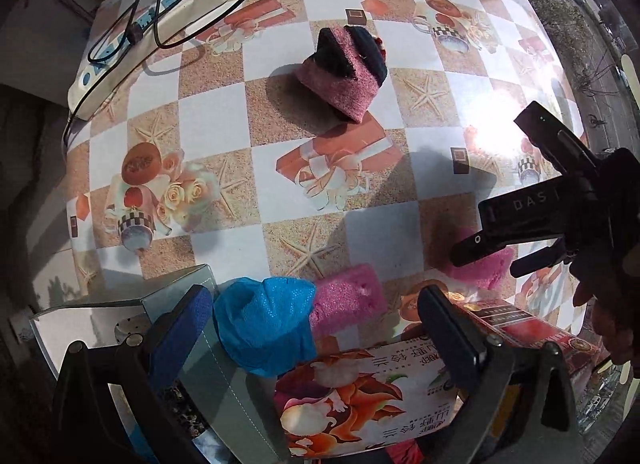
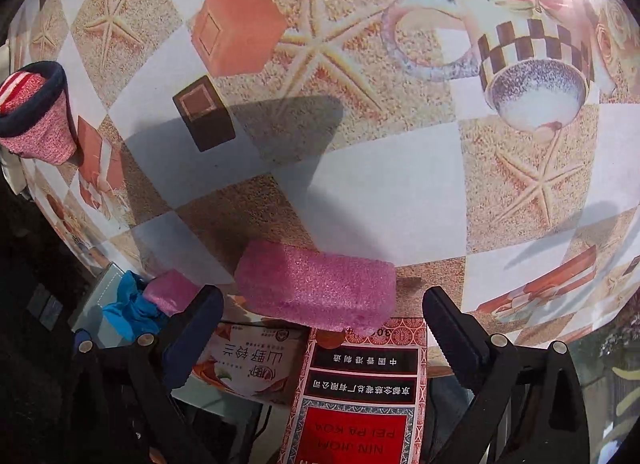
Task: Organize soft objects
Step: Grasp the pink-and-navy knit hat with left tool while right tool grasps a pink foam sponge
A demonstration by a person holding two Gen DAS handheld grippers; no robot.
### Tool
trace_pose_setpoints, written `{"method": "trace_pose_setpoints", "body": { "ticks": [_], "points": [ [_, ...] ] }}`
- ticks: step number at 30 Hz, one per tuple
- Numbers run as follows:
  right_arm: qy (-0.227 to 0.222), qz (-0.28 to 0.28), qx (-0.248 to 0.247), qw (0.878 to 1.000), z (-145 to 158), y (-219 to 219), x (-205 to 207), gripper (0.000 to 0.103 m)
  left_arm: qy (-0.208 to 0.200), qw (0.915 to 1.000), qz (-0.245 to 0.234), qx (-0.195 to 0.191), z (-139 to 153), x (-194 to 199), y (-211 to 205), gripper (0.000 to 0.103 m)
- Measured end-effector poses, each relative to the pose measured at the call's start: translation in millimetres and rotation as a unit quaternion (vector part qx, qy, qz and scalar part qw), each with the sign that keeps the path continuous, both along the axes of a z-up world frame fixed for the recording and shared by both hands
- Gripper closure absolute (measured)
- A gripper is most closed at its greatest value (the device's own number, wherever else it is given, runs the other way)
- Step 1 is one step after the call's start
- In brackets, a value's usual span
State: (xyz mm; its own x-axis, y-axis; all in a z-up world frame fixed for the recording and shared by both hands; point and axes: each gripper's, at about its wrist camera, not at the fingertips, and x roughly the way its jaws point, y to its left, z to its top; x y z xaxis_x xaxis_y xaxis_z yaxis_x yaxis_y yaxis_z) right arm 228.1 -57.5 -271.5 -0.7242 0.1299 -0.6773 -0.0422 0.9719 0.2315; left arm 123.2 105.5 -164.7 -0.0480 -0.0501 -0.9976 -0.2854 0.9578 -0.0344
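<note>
Pink sponge (image 2: 316, 288) touching red "NIN JIOM PEI PA KOA" box (image 2: 360, 396), "DAS" on right tool (image 1: 504, 254)

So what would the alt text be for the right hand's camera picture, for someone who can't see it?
Open right gripper hangs over a pink foam block lying on a tablecloth printed with starfish and cups. Red printed box sits below the block; a rolled sock at far left.

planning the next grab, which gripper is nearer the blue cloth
Left. The blue cloth lies between the open left gripper's fingers; the right gripper stands off to the side, over a pink foam block.
</note>
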Motion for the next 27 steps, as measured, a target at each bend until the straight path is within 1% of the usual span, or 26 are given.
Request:
{"method": "trace_pose_setpoints", "body": {
  "ticks": [5,8,9,10,12,16,19,22,23,25,27],
  "points": [
    [-0.005,-0.005,-0.001,1.000,-4,2,-3,0.003,-0.004,0.9999,-0.006,0.008,7,16,2,0.000],
    [-0.011,0.001,-0.002,1.000,-2,1,-3,0.016,-0.009,0.9997,-0.014,0.016,10,27,1,0.000],
    [-0.010,0.000,0.005,1.000,0,-1,-4,0.032,-0.010,0.9997,-0.015,0.017,10,30,-1,0.000],
    [-0.011,-0.003,0.018,1.000,3,-3,-2,0.032,-0.011,0.9997,-0.016,0.017,9,34,-1,0.000],
    [-0.034,-0.004,0.028,0.999,11,-10,4,0.032,-0.014,0.9997,-0.014,0.015,8,43,-3,0.000],
    [-0.073,-0.040,0.059,0.995,28,-39,17,0.032,-0.029,0.9996,0.000,0.007,4,67,-2,0.000],
    [-0.107,-0.059,0.067,0.990,41,-67,24,0.032,-0.039,0.9990,0.019,0.003,-6,92,2,0.000],
    [-0.154,-0.065,0.069,0.984,55,-90,25,0.032,-0.052,0.9980,0.031,0.017,-18,116,4,0.000],
    [-0.172,-0.064,0.069,0.981,61,-97,24,0.032,-0.051,0.9980,0.030,0.023,-24,124,4,0.000],
    [-0.206,-0.062,0.072,0.974,72,-108,23,0.032,-0.036,0.9983,0.031,0.033,-40,137,4,0.000],
    [-0.236,-0.061,0.075,0.967,83,-119,19,0.032,-0.017,0.9987,0.035,0.032,-57,145,4,0.000]
  ]
}}
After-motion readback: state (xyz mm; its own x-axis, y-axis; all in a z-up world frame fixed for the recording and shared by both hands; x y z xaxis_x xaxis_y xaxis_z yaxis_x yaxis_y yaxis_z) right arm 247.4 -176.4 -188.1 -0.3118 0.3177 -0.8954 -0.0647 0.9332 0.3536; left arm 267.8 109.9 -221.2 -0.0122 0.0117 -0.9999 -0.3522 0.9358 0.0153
